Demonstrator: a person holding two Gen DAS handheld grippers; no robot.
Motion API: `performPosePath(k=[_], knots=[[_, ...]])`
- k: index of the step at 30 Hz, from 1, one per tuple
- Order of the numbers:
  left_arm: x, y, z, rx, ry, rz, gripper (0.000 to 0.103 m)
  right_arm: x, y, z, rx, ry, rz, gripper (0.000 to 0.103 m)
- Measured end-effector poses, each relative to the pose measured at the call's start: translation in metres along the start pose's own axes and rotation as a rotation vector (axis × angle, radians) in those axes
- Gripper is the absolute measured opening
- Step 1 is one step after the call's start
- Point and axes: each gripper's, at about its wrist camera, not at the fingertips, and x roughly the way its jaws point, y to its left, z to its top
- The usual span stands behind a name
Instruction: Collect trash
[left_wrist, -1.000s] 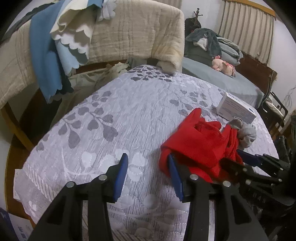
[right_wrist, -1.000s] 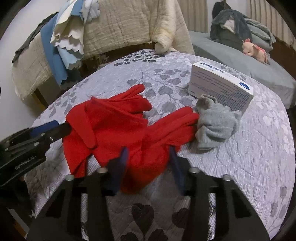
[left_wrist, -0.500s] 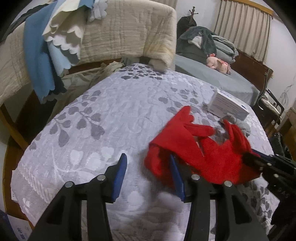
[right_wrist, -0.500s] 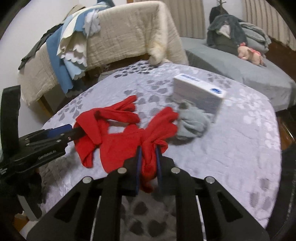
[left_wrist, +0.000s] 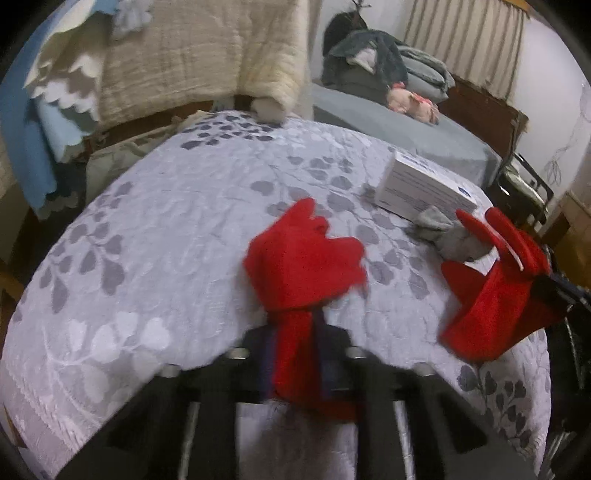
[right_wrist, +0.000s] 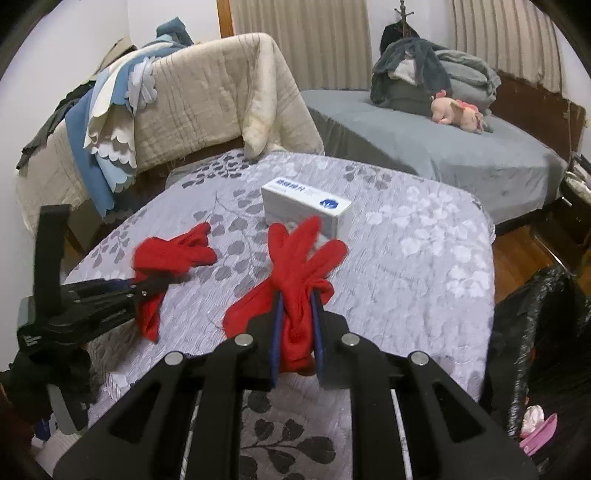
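Observation:
Two red gloves lie over a grey leaf-patterned table cover. My left gripper is shut on the cuff of one red glove, lifted slightly; it also shows in the right wrist view. My right gripper is shut on the other red glove, held above the table; it shows at the right of the left wrist view. A grey sock and a white box lie behind; the box shows in the right view.
A black trash bag hangs open at the right table edge with pink scraps inside. A beige quilt-draped sofa stands behind the table. A grey bed with a pink plush toy lies at the back right.
My left gripper has closed on one red glove. My right gripper has lifted the other glove up and away, so the two gloves have come apart.

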Motion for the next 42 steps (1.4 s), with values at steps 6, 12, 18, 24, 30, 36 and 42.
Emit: performPosePath(k=[6,12,18,24,30,36,42], knots=[[-0.024,-0.022,0.007,0.034,-0.059,-0.042,0.008,-0.020,0.001,0.006,-0.013,-0.037,0.028,0.014],[-0.053,-0.043,0.014,0.062,-0.108,-0.075,0.008,-0.044,-0.001,0.012,-0.027,-0.079,0.036,0.014],[-0.075,-0.065,0.018,0.086,-0.147,-0.110,0.008,-0.066,-0.015,0.012,-0.008,-0.112,0.012,0.014],[-0.089,-0.090,0.025,0.118,-0.176,-0.146,0.008,-0.087,-0.035,0.010,0.022,-0.139,-0.033,0.014],[-0.094,-0.120,0.030,0.158,-0.188,-0.188,0.008,-0.106,-0.062,0.004,0.064,-0.161,-0.085,0.014],[-0.096,-0.156,0.032,0.206,-0.192,-0.240,0.008,-0.125,-0.092,-0.006,0.105,-0.177,-0.148,0.014],[-0.095,-0.195,0.033,0.252,-0.190,-0.300,0.008,-0.148,-0.126,-0.017,0.150,-0.193,-0.226,0.014]])
